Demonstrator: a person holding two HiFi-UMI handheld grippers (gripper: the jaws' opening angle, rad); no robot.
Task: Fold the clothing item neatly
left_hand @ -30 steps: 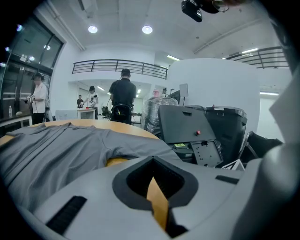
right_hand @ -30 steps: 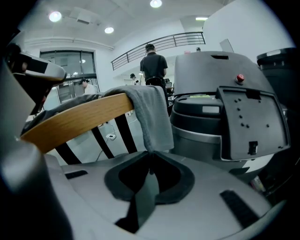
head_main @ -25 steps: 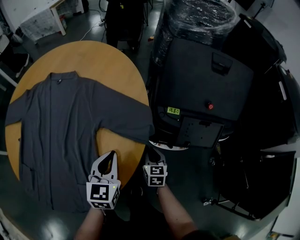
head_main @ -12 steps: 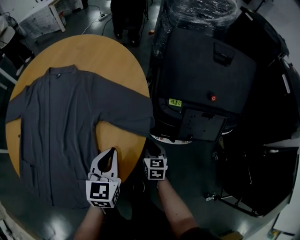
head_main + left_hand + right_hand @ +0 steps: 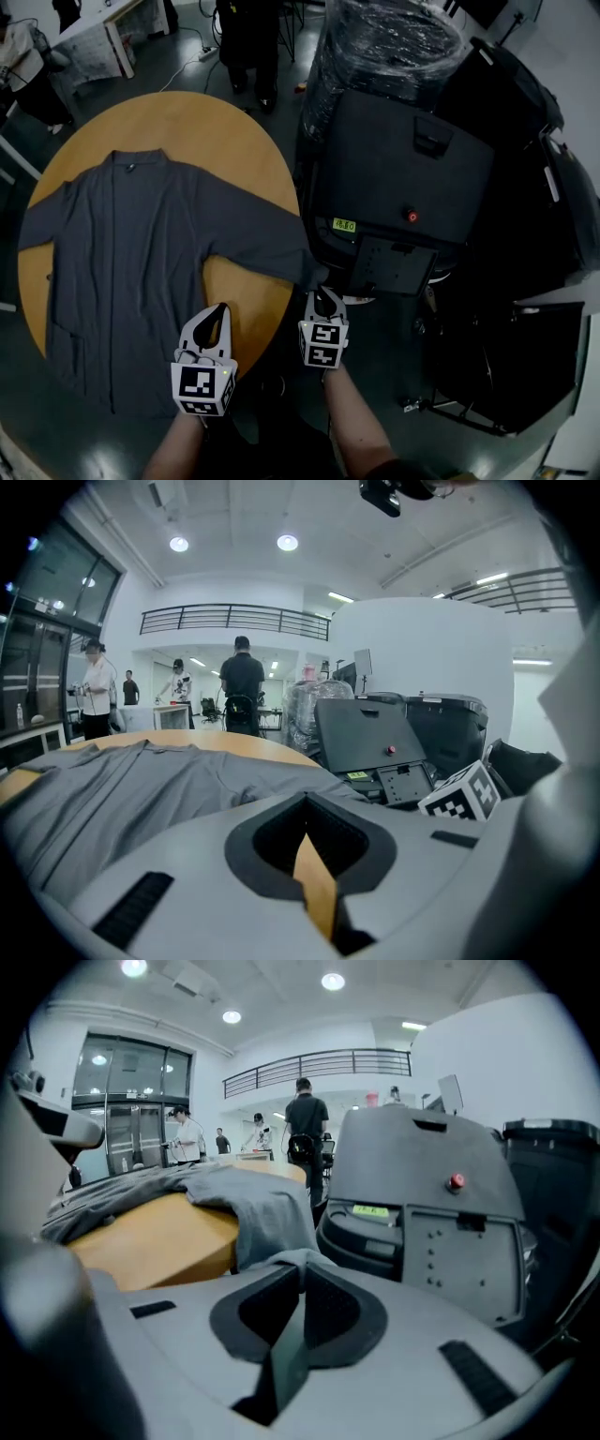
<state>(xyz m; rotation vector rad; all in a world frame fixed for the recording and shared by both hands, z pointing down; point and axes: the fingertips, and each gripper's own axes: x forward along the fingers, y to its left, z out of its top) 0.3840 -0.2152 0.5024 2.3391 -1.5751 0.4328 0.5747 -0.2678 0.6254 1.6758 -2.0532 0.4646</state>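
A grey cardigan (image 5: pixel 122 244) lies spread flat, front side up, on the round wooden table (image 5: pixel 234 131). Its right sleeve (image 5: pixel 272 251) runs to the table's edge and its cuff hangs over. My right gripper (image 5: pixel 321 292) is at that cuff. Its jaws have just been closing, and in the right gripper view the cuff's cloth (image 5: pixel 281 1258) is pinched between them. My left gripper (image 5: pixel 221 307) is shut and empty over the table's near edge, beside the cardigan's hem. In the left gripper view the cardigan (image 5: pixel 122 789) stretches out ahead of it.
A big black machine (image 5: pixel 403 178) with a red button stands close on the right of the table, a plastic-wrapped drum (image 5: pixel 394 37) behind it. A white table (image 5: pixel 94 37) and a standing person (image 5: pixel 246 37) are at the far side.
My right gripper has risen from below the table's edge to the hanging cuff and closed on it. The left gripper has hardly shifted.
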